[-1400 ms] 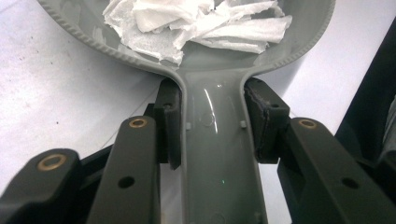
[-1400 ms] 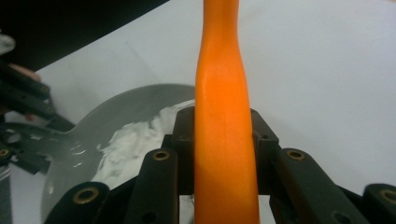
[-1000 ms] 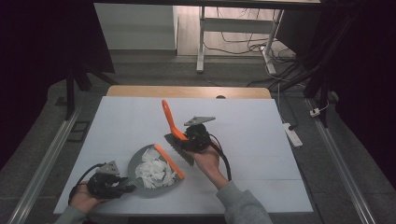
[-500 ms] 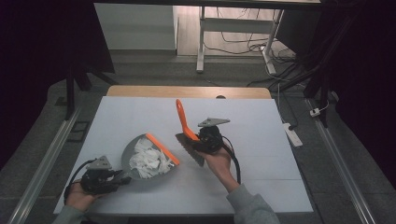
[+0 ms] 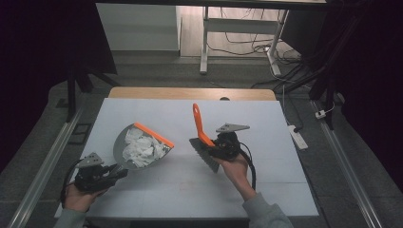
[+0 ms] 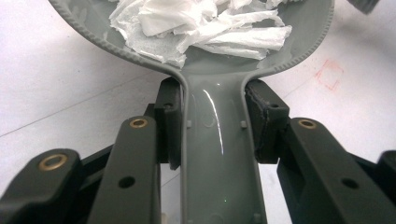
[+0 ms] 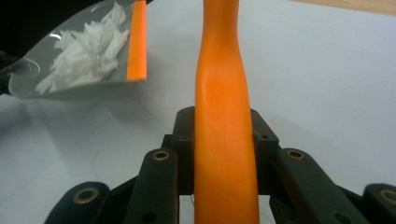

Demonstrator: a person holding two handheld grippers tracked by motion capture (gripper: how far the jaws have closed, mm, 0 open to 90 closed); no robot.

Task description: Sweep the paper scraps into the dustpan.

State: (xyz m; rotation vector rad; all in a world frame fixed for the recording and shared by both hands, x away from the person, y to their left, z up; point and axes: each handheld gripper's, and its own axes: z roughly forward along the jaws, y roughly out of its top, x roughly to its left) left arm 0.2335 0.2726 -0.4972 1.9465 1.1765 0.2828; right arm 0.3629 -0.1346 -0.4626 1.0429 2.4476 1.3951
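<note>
Done: paper scraps [image 5: 139,149] lie in dustpan [image 5: 124,137].
Left gripper [image 5: 113,172]: fingers clamp dustpan handle.
Right gripper [image 5: 215,148]: fingers clamp brush [image 5: 200,130].
Left: probably emptying the dustpan.

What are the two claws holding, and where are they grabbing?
The left claw grips the grey dustpan by its handle. The right claw grips the orange brush by its handle.
</note>
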